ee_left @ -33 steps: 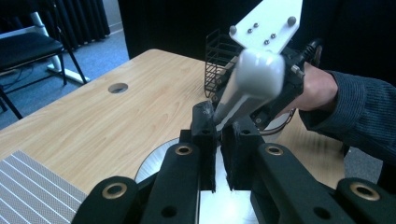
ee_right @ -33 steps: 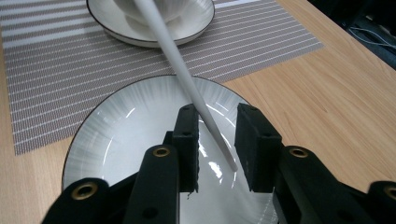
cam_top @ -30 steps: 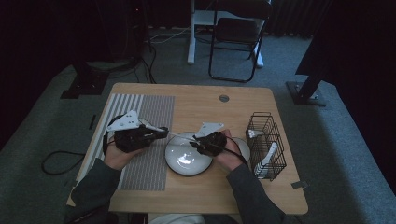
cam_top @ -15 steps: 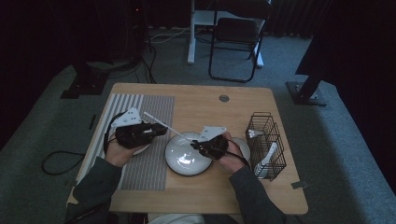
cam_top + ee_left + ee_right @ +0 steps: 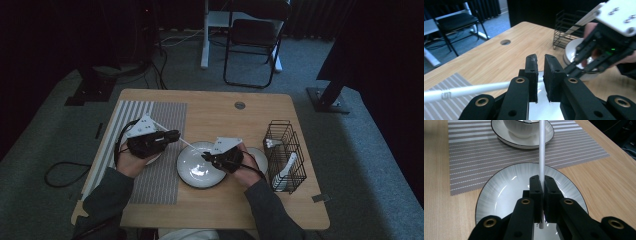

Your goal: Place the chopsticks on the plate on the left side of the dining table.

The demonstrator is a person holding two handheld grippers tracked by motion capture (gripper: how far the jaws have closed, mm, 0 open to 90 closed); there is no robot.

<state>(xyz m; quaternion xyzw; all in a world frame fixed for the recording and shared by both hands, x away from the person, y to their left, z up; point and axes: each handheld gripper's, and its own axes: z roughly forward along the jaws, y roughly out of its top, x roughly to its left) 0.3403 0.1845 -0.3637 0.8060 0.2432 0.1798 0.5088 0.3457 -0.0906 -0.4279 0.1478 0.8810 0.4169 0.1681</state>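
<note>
Right gripper (image 5: 541, 185): I have it clamped tight on the white chopstick (image 5: 541, 150), just above the grey-rimmed plate (image 5: 499, 192). Left gripper (image 5: 540, 65): its jaws have just been closing, with the same stick running between them, a narrow gap showing; I can't tell whether the pads press on it. The stick spans between both hands over the plate. Beyond sits a bowl on a saucer (image 5: 499, 131), on the striped placemat (image 5: 474, 157). The wire rack (image 5: 285, 155) stands at the table's right.

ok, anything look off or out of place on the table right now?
One oddity: a single white chopstick hangs level above the plate, gripped by both the left gripper and the right gripper at once. No spill or damage shows. The wire basket stands upright.
</note>
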